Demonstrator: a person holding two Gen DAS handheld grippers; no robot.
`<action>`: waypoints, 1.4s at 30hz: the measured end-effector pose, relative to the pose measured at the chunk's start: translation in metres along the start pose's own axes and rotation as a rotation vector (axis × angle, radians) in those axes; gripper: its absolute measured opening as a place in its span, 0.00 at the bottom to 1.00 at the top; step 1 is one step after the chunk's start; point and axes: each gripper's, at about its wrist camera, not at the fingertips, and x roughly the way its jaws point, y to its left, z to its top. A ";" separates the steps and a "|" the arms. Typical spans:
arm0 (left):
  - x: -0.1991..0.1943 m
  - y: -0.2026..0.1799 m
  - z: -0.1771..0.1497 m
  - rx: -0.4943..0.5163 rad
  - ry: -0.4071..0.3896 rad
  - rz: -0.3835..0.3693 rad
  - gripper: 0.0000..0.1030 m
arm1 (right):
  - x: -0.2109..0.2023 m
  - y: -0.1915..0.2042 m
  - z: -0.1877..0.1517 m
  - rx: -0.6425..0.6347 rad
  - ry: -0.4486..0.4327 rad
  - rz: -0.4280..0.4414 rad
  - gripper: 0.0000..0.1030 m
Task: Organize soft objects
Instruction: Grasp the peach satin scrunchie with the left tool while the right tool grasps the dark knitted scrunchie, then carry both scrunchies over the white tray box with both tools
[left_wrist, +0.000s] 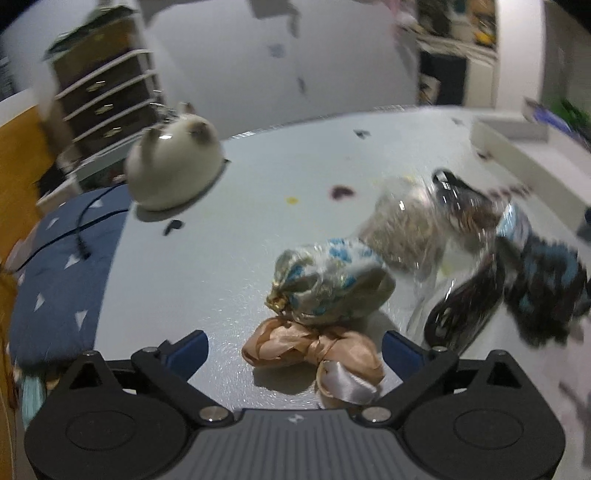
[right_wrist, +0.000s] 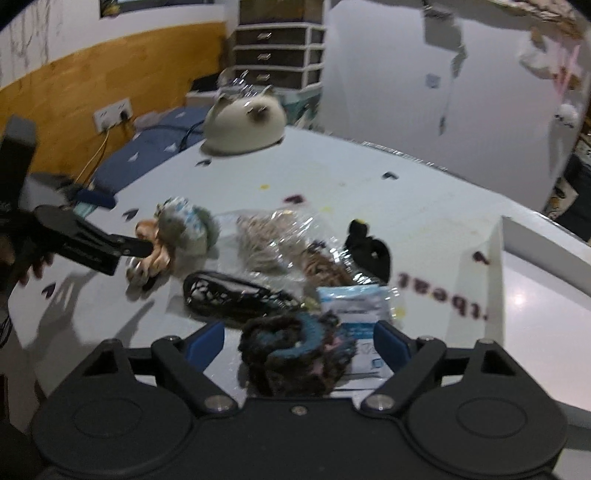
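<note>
Both tools hang over the pale table (right_wrist: 424, 206), each with its jaws spread wide and nothing pressed between the pads.

The left gripper (left_wrist: 295, 345) has the peach satin scrunchie (left_wrist: 314, 354) lying right between its blue fingers, long axis running across the gap, so a plain squeeze should catch it. The floral scrunchie (left_wrist: 328, 280) sits just beyond, touching it.

The right gripper (right_wrist: 298, 343) straddles the dark blue-and-brown knitted scrunchie (right_wrist: 295, 354) the same way, with a clear plastic packet (right_wrist: 351, 306) just behind and partly under it. Each hand is nearest its own piece; the two targets lie well apart.
</note>
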 end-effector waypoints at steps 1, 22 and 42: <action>0.004 0.001 0.000 0.024 0.009 -0.012 0.97 | 0.003 0.002 0.001 -0.008 0.008 0.005 0.85; 0.033 -0.005 0.000 0.063 0.077 -0.053 0.72 | 0.049 -0.003 0.003 0.064 0.140 0.015 0.74; -0.047 -0.025 -0.045 -0.353 0.034 0.037 0.65 | 0.028 0.000 -0.011 0.128 0.082 0.072 0.21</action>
